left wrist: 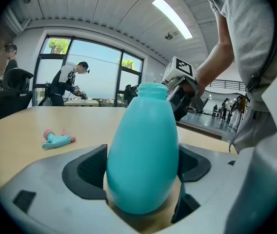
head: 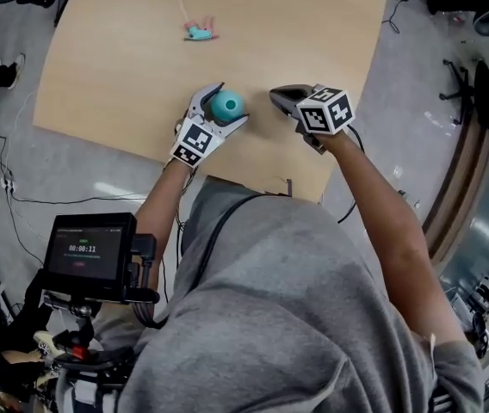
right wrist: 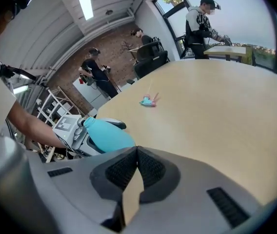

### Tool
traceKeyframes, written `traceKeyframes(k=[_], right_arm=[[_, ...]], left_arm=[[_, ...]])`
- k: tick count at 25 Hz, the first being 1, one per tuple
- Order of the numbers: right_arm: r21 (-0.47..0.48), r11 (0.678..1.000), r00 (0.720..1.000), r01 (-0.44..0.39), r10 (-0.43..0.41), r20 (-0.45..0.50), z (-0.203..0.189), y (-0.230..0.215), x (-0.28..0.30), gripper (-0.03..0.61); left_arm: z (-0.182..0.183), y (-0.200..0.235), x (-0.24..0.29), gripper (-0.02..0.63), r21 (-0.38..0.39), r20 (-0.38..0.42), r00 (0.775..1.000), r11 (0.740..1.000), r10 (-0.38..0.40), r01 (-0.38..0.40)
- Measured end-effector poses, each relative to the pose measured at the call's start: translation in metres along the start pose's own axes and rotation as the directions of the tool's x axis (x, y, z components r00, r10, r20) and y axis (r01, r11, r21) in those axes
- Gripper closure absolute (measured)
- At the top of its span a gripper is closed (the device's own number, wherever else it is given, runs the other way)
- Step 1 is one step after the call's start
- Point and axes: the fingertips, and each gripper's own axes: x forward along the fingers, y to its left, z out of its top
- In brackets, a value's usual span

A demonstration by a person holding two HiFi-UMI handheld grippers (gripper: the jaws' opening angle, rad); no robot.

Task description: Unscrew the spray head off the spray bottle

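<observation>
while the left gripper (head: 227, 103) squeezes the smooth teal plastic bottle (left wrist: 143, 150) standing upright on the pale wooden table (head: 124, 76), the right gripper (head: 275, 95) sits just beside it, pinched shut on nothing. the little teal and pink spray head (head: 199, 33) lies well apart.
</observation>
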Motion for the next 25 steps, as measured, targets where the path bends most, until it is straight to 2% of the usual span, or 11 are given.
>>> traceKeyframes(k=[7,12,19,22,25], right_arm=[[0.04,0.999,0.999,-0.014,0.012,0.036,0.002,0.004,0.004,0.574],[0.063,0.998,0.992,-0.005,-0.004,0.129,0.02,0.002,-0.012,0.575],[0.066,0.998,0.96,0.009,-0.027,0.28,0.054,0.006,-0.049,0.574],[0.074,0.997,0.944,0.012,-0.036,0.328,0.062,0.013,-0.061,0.574],[0.072,0.997,0.922,0.006,-0.034,0.386,0.076,0.022,-0.08,0.575]], left_arm=[[0.006,-0.006,-0.021,0.23,-0.002,0.011,1.0,1.0,-0.022,0.022],[0.017,0.006,-0.05,0.23,-0.015,0.047,0.999,1.0,0.022,-0.022],[0.029,0.046,-0.077,0.232,-0.106,0.095,0.986,0.986,0.137,-0.127],[0.031,0.053,-0.081,0.232,-0.105,0.105,0.983,0.985,0.149,-0.138],[0.05,0.055,-0.084,0.241,-0.088,0.144,0.978,0.986,0.151,-0.139]])
